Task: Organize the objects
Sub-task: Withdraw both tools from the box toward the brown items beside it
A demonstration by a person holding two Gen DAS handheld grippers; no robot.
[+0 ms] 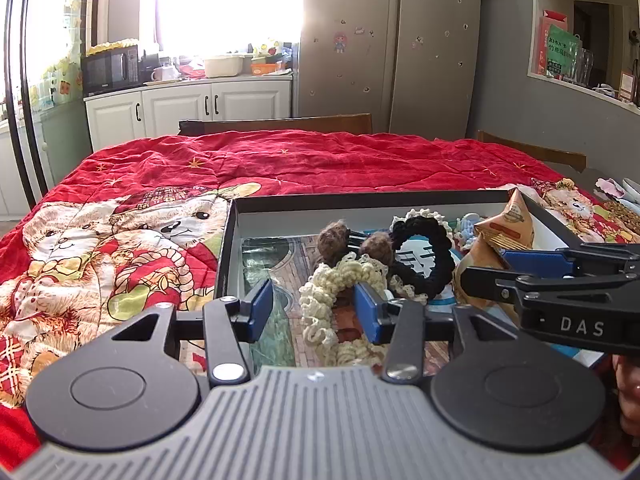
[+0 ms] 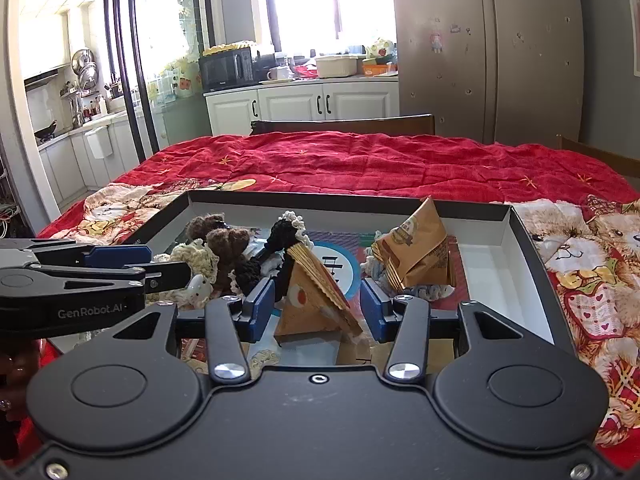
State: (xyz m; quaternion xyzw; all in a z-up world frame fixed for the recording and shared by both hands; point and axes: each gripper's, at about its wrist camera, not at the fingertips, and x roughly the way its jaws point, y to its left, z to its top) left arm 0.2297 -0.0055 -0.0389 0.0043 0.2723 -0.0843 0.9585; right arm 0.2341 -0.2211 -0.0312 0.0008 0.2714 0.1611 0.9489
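A black box with a white inside (image 1: pixel 360 197) (image 2: pixel 320 197) sits on the red quilt. In the left wrist view a cream crocheted scrunchie (image 1: pixel 320 300) lies in the box between the pads of my left gripper (image 1: pixel 314 310), which stands open; the left pad is clear of it. Behind it are a black scrunchie (image 1: pixel 420 276) and brown pom-pom hair ties (image 1: pixel 332 236). In the right wrist view a triangular orange snack packet (image 2: pixel 312 304) stands between the pads of my right gripper (image 2: pixel 317 306), open, with small gaps on both sides. A second snack packet (image 2: pixel 416 252) leans further back.
The red quilt with bear prints (image 1: pixel 280 160) covers the table. Wooden chair backs (image 1: pixel 280 124) stand at its far edge. A pale blue crochet piece (image 2: pixel 420 290) lies under the second packet. Loose items (image 1: pixel 616 200) lie right of the box.
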